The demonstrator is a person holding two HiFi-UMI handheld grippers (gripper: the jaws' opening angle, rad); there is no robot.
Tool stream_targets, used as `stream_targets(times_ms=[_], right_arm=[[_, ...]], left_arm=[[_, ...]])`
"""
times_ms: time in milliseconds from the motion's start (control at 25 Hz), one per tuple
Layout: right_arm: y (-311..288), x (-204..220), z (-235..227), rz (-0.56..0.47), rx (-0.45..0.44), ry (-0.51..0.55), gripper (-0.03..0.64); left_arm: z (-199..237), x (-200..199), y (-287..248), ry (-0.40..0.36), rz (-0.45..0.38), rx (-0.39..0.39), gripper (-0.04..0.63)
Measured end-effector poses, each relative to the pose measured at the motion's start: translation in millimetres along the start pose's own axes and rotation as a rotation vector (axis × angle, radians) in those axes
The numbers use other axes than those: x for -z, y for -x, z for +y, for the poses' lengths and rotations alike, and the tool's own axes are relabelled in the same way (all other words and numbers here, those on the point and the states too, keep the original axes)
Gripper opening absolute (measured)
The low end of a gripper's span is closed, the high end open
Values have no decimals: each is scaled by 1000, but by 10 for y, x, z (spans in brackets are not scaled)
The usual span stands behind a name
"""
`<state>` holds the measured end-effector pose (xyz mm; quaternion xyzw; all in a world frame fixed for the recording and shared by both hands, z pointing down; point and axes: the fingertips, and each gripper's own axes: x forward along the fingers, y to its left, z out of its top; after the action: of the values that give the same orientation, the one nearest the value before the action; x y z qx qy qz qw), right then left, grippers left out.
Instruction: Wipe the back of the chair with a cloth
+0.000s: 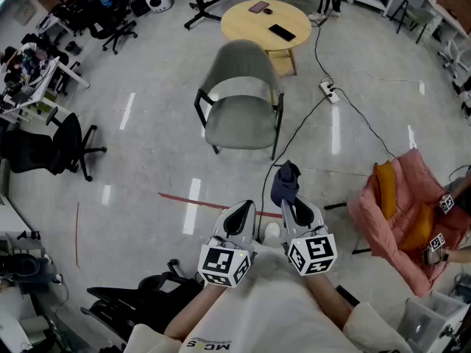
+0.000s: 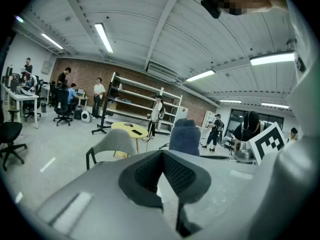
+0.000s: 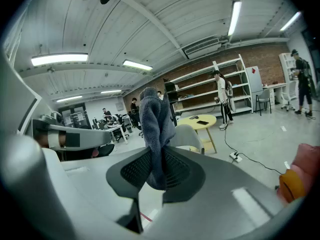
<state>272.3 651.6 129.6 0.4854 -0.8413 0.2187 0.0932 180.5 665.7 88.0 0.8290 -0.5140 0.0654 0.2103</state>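
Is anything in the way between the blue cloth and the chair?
Nothing visible stands in the way. The cloth, held by the right gripper, faces the chair across bare floor. Only a red tape line and a thin black cable lie flat there. The round table stands beyond the chair.

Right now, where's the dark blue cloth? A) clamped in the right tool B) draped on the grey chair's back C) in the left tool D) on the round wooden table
A: the right gripper view shows the dark blue cloth pinched between the right tool's jaws, apart from the grey chair.
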Motion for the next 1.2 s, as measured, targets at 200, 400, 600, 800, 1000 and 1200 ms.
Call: stream_targets(times_ms=[200, 400, 600, 800, 1000, 1200], right_arm=[[-54, 13, 17, -4, -42, 41, 75], [-5, 40, -127, -2, -44, 39, 75], [61, 13, -249, -19, -62, -45, 75], [36, -91, -357, -31, -49, -43, 77], [-184, -11, -647, 28, -1, -132, 77], [-425, -68, -982, 49, 84, -178, 77]], left_arm=[[23, 87, 15, 15, -28, -40, 1], [1, 139, -19, 32, -40, -71, 1], [-57, 135, -100, 27, -37, -72, 1], [-48, 152, -271, 49, -2, -69, 1], [64, 72, -554, 57, 15, -56, 1], [287, -64, -910, 62, 39, -32, 1]])
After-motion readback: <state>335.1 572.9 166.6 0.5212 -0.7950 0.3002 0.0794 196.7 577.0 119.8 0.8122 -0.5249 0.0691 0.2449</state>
